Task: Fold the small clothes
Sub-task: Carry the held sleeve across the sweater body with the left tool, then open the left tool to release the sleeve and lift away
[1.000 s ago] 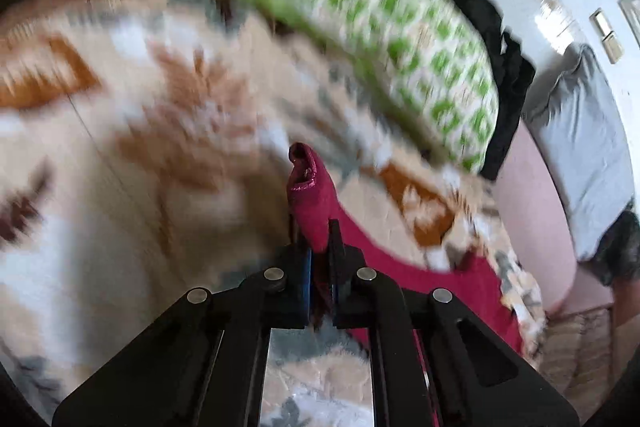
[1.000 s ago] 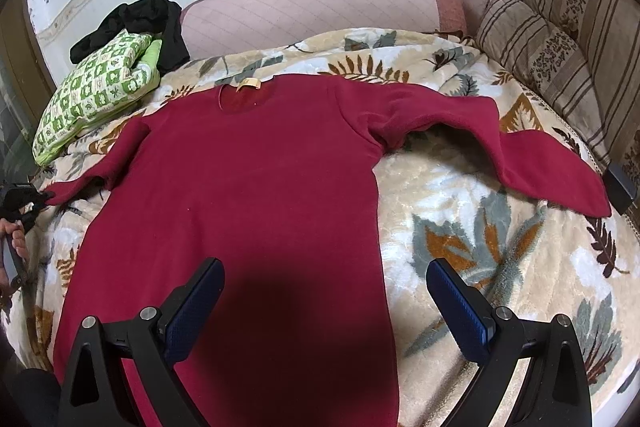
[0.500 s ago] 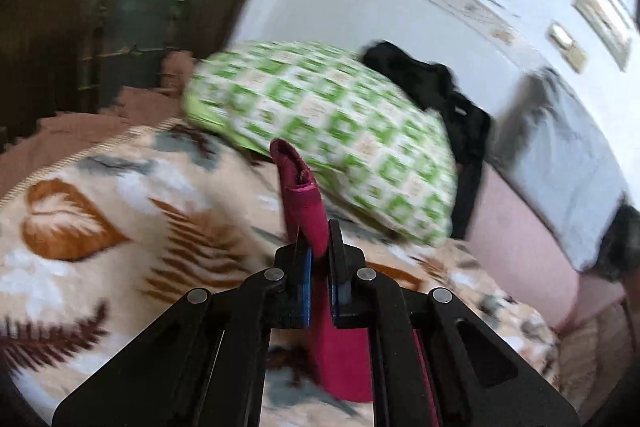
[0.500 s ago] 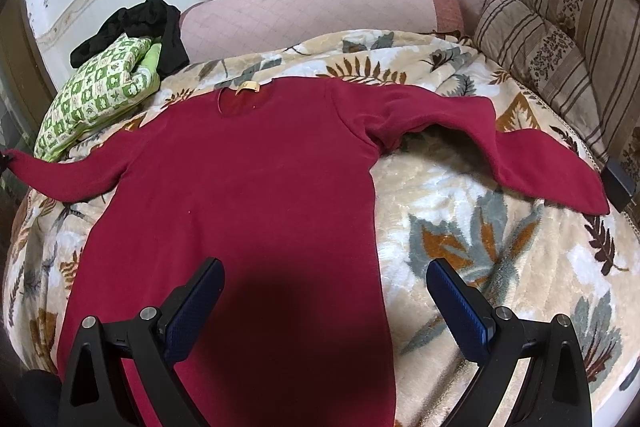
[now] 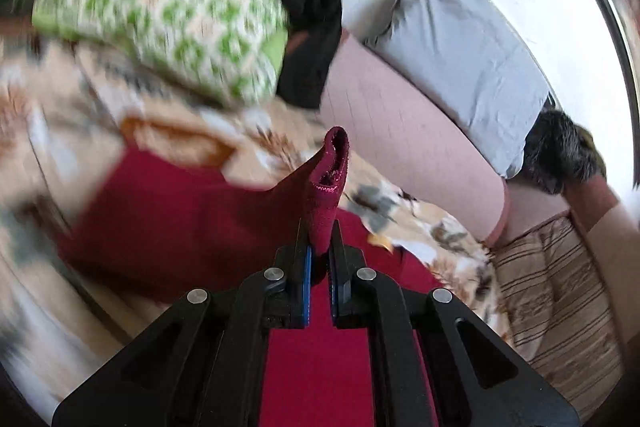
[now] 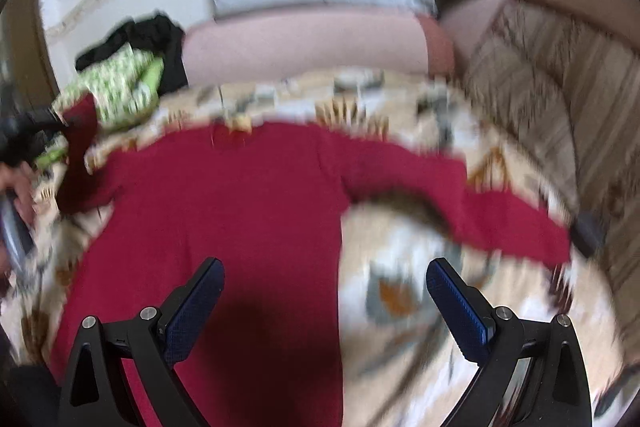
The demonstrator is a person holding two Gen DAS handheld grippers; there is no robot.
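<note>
Swung inward since a second ago: the left gripper [image 5: 319, 233] now carries the sleeve cuff [image 5: 330, 167] over the red sweater [image 6: 224, 211] body, where earlier it pulled the sleeve out toward the bed edge. Jaws clamped tight on the cuff, which sticks up past the fingertips, its opening showing. Right gripper [image 6: 324, 281] has lifted a little; jaws spread wide, nothing between them, hovering above the sweater's lower half, touching nothing. Sweater lies flat, neck away, on the leaf-patterned blanket [image 6: 404, 291]; the far sleeve stretched out toward the striped cushion [image 6: 560, 87]. Green checked bundle [image 5: 168, 23] and black garment [image 5: 308, 27] sit at the blanket's far corner. Both views blurred.
</note>
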